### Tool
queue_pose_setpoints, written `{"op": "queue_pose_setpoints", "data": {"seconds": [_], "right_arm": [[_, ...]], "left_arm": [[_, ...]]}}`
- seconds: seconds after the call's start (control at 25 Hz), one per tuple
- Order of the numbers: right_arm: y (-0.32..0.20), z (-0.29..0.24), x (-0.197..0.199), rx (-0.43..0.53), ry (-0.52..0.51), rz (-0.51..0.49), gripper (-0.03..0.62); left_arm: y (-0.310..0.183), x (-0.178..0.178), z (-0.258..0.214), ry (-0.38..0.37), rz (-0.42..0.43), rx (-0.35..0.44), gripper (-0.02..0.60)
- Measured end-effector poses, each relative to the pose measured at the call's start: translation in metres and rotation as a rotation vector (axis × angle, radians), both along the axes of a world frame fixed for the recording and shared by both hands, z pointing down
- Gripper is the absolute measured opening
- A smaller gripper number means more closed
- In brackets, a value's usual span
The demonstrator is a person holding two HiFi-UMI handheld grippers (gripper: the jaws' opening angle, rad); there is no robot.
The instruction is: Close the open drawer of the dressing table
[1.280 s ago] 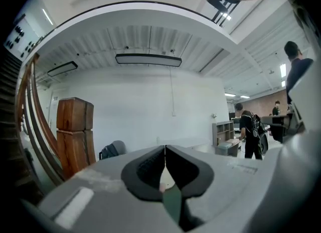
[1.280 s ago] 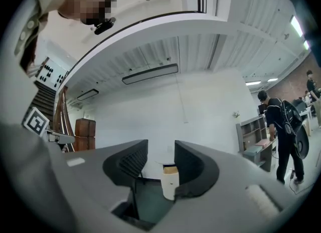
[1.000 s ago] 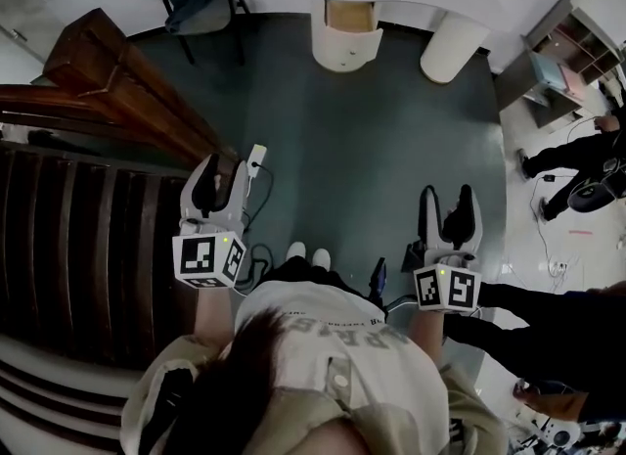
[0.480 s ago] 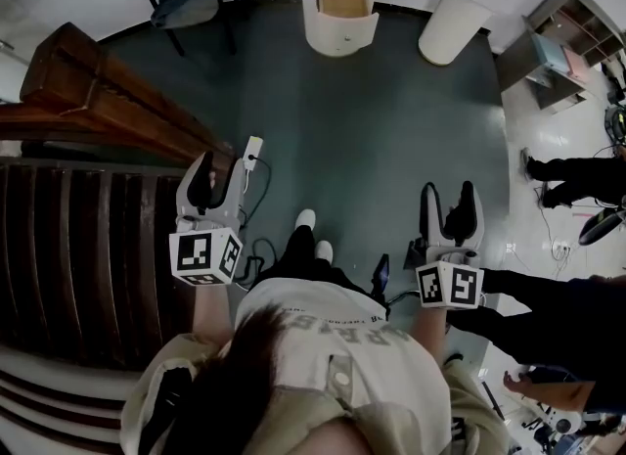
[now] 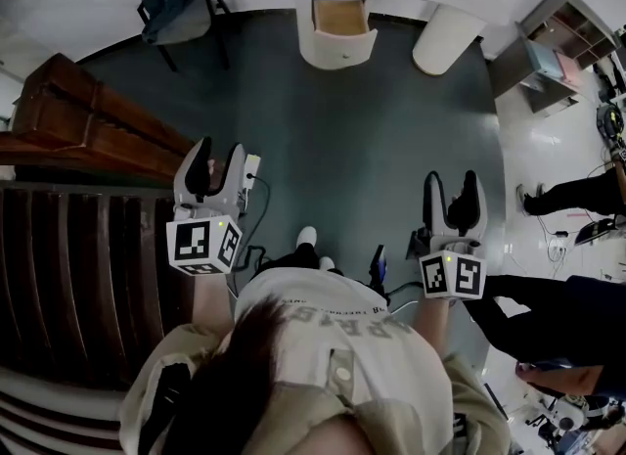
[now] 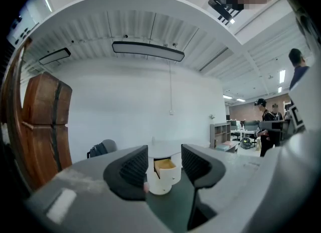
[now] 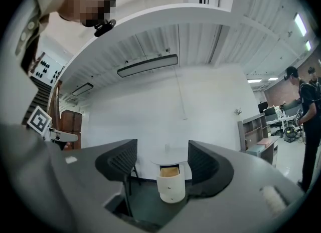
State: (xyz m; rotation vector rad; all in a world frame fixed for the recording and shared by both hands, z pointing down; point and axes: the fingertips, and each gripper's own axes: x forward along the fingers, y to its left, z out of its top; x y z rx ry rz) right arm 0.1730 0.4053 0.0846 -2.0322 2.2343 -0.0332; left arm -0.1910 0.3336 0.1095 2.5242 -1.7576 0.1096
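So both grippers are held out level over the dark teal floor (image 5: 372,140), nowhere near the target yet — the white rounded dressing table (image 5: 344,50) sits well ahead by the far wall, and its top drawer with the pale wood inside (image 5: 341,16) is pulled out. Left gripper (image 5: 216,155) has just been spreading its jaws and they stand wide apart with nothing between them; right gripper (image 5: 451,187) has its jaws apart and empty too — in both gripper views the open drawer shows far off in the gap.
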Motion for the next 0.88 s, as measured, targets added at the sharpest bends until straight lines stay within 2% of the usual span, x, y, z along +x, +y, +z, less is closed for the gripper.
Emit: {"op": "queue_pose_setpoints", "data": {"seconds": [0.16, 0.32, 0.56, 0.88], "right_arm": [[-0.022, -0.017, -0.011, 0.053, 0.013, 0.011, 0.308], [-0.036, -0.024, -0.018, 0.078, 0.02, 0.025, 0.308], [-0.048, -0.012, -0.03, 0.051, 0.022, 0.039, 0.308], [-0.061, 0.013, -0.028, -0.04, 0.025, 0.058, 0.308]], "left_arm": [[-0.025, -0.01, -0.022, 0.015, 0.009, 0.069, 0.219], [-0.041, -0.02, -0.033, 0.021, 0.016, 0.105, 0.219], [-0.055, -0.036, -0.008, 0.019, 0.013, 0.048, 0.219], [-0.073, -0.033, 0.026, 0.01, 0.03, -0.05, 0.219]]}}
